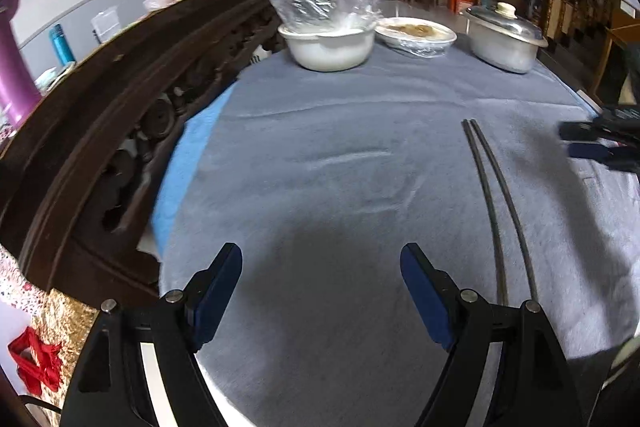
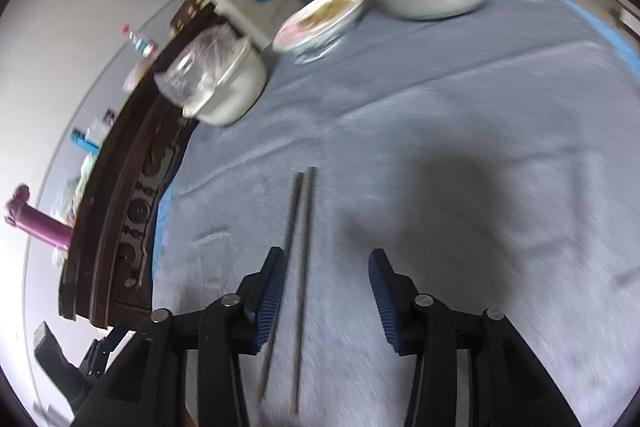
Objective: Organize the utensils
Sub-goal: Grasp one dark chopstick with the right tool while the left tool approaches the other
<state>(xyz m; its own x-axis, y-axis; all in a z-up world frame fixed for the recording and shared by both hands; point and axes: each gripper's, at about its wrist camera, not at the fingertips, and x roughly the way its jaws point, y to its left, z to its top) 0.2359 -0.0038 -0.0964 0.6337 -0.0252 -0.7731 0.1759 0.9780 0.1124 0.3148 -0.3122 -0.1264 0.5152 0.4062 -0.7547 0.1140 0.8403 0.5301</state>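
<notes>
The half-open right claw (image 2: 326,291), holding nothing, could knock the chopsticks (image 2: 298,267) at its 12 o'clock apart, because one stick lay against its left pad

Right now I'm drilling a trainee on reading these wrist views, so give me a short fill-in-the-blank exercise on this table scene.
1. The two chopsticks lie side by side on the ____ cloth.
2. The metal pot is covered by a ____.
3. The white bowl next to the wooden rail has clear ____ over its top.
4. The right gripper has its jaws ____, with the chopsticks lying between them, untouched.

Missing words: grey; lid; plastic; open
</notes>
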